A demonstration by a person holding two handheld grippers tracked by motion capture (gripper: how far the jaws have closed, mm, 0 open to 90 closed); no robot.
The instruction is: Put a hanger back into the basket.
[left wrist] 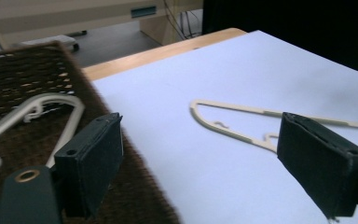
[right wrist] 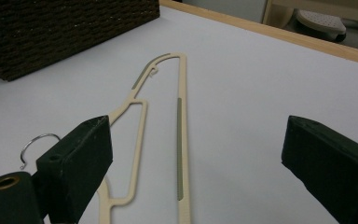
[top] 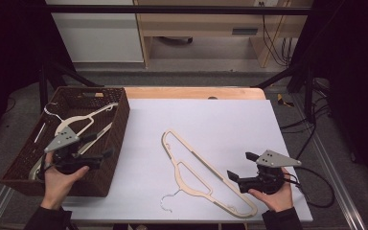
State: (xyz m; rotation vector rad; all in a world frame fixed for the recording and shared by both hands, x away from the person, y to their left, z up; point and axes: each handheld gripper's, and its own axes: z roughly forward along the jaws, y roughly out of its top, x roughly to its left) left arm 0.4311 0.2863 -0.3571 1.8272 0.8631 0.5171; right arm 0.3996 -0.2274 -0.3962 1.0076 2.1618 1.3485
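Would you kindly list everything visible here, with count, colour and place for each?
Basket: one, dark brown wicker, on the table's left end.
Hangers in basket: at least one, cream; exact count unclear, lying inside the basket.
Hanger on sheet: one, cream with a metal hook, flat on the sheet, between the grippers.
Sheet: one, white, covering most of the table.
Table: one, light wood edge showing at the far side.
Cabinet: one, pale wood, on the floor behind the table.
Left gripper: one, black, jaws open and empty, above the basket's near right part.
Right gripper: one, black, jaws open and empty, beside the hanger on the sheet.
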